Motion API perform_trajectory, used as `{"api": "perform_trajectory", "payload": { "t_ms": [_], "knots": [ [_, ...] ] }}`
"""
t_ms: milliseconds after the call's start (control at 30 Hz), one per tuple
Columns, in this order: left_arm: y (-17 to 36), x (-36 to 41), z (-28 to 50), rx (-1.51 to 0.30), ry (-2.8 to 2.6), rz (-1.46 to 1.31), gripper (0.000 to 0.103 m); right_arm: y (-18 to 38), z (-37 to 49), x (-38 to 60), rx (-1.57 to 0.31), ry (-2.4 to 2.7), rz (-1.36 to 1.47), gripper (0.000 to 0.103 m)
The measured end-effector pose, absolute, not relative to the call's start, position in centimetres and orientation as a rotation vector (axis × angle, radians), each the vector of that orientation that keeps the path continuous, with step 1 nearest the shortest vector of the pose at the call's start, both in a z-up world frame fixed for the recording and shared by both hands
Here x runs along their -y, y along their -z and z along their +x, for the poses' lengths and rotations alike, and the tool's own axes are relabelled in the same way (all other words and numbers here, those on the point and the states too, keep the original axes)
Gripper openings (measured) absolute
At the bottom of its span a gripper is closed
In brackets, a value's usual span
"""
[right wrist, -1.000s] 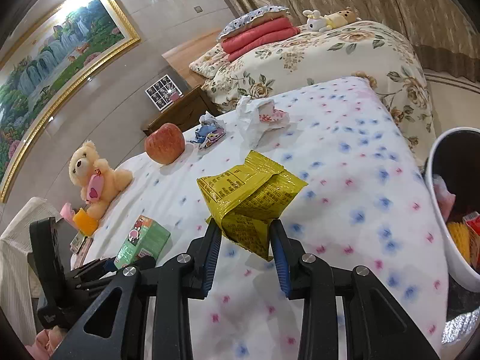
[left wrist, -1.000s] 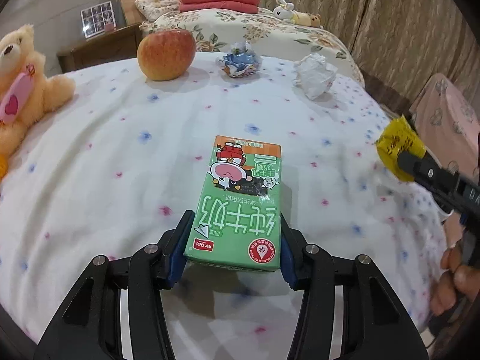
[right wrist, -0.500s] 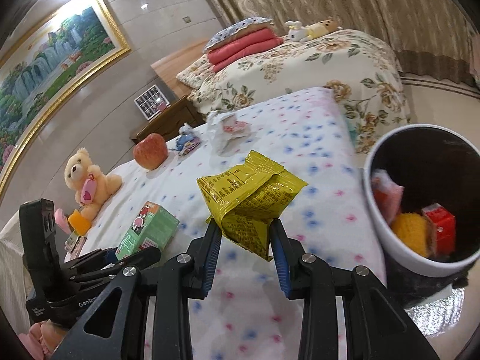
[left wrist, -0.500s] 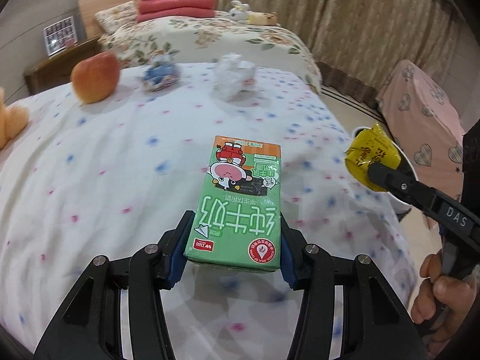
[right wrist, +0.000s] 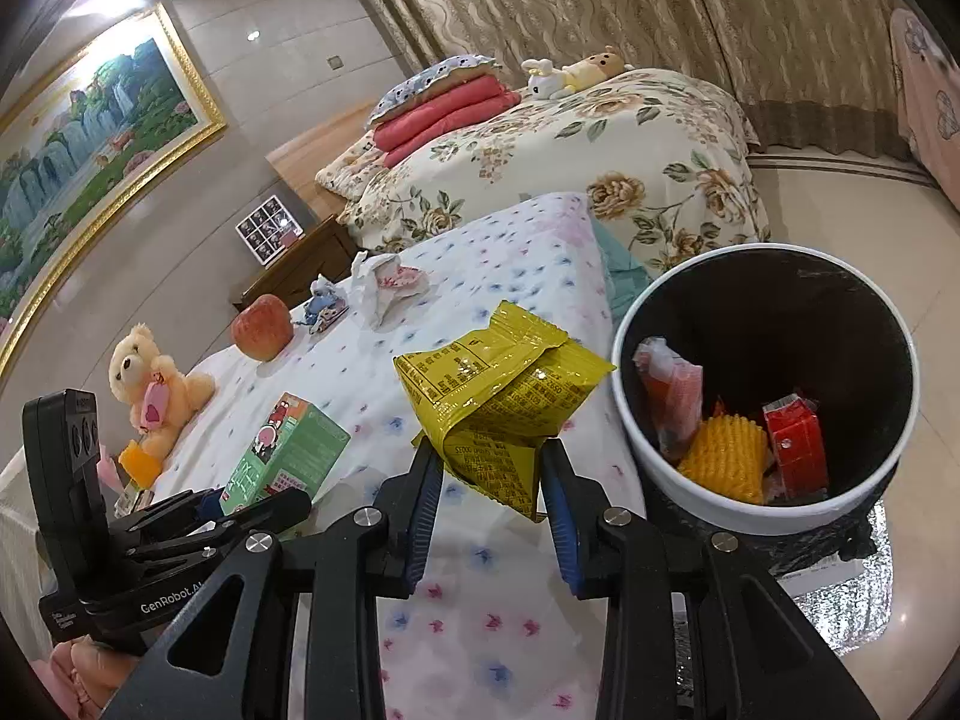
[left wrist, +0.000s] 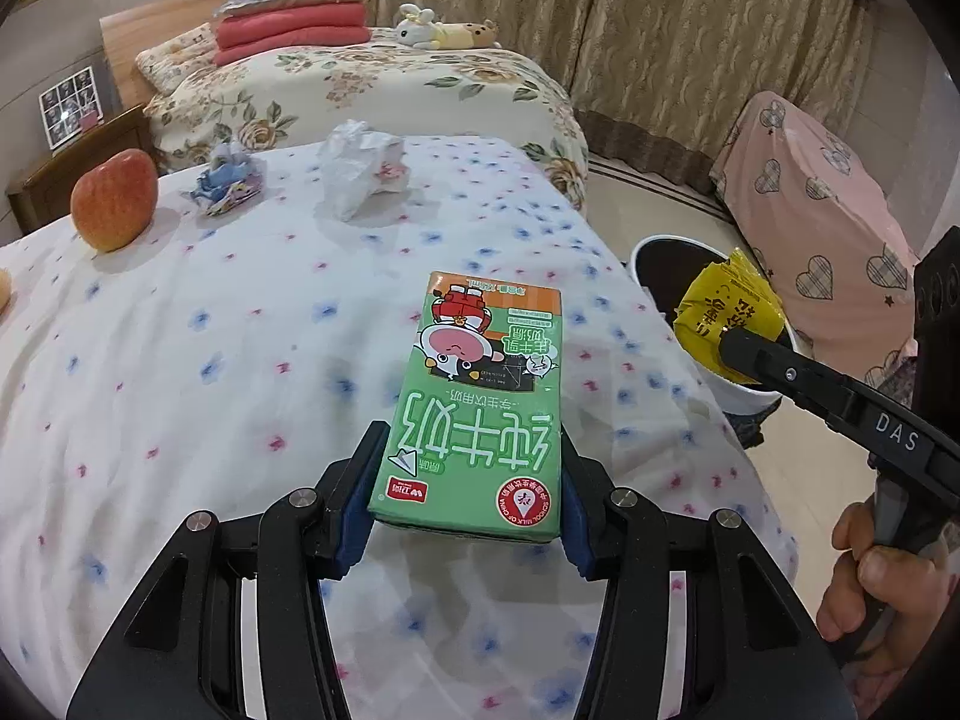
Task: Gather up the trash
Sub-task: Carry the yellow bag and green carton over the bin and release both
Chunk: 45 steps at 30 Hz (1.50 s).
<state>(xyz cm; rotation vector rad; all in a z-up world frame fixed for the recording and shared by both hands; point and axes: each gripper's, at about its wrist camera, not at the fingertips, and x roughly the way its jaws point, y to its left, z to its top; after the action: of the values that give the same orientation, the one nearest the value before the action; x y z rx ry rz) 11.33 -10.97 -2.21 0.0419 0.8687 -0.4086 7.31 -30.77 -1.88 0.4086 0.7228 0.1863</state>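
My left gripper (left wrist: 465,480) is shut on a green milk carton (left wrist: 480,396), held above the dotted bedspread (left wrist: 210,372). In the right wrist view the same carton (right wrist: 288,456) shows at lower left. My right gripper (right wrist: 492,480) is shut on a crumpled yellow snack packet (right wrist: 498,396), just left of the white trash bin (right wrist: 762,510) that holds several pieces of litter. From the left wrist view, the packet (left wrist: 726,318) hangs in front of the bin's (left wrist: 744,390) rim. A white crumpled paper (left wrist: 360,165) and a blue wrapper (left wrist: 228,180) lie at the bed's far side.
A red apple (left wrist: 114,198) and a teddy bear (right wrist: 150,384) sit on the bed. Beyond it stands a second bed with floral cover (left wrist: 372,84). A pink covered seat (left wrist: 810,192) stands by the curtains. A hand (left wrist: 864,576) grips the right tool.
Both grippers have swung right toward the bed's edge, still gripping their items. The bin has come fully into the right wrist view and now shows in the left wrist view.
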Motion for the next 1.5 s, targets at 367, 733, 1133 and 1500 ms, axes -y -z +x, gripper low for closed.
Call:
{"api": "perform_trajectory", "payload": {
  "t_ms": [367, 733, 1133, 1500],
  "knots": [
    [1.8, 13.7, 11.2, -0.858, 0.454, 0.072, 0.05, 2.0, 6.6, 32.3, -0.716, -0.159, 0.422, 0.034],
    [1.8, 16.0, 11.2, -0.856, 0.492, 0.095, 0.05, 1.9, 6.0, 34.1, -0.706, -0.131, 0.438, 0.034],
    [1.7, 18.1, 11.3, -0.857, 0.523, 0.124, 0.05, 2.0, 5.4, 36.5, -0.698, -0.089, 0.465, 0.034],
    [1.5, 20.7, 11.4, -0.852, 0.563, 0.154, 0.05, 2.1, 4.9, 38.6, -0.695, -0.053, 0.485, 0.034]
  ]
}}
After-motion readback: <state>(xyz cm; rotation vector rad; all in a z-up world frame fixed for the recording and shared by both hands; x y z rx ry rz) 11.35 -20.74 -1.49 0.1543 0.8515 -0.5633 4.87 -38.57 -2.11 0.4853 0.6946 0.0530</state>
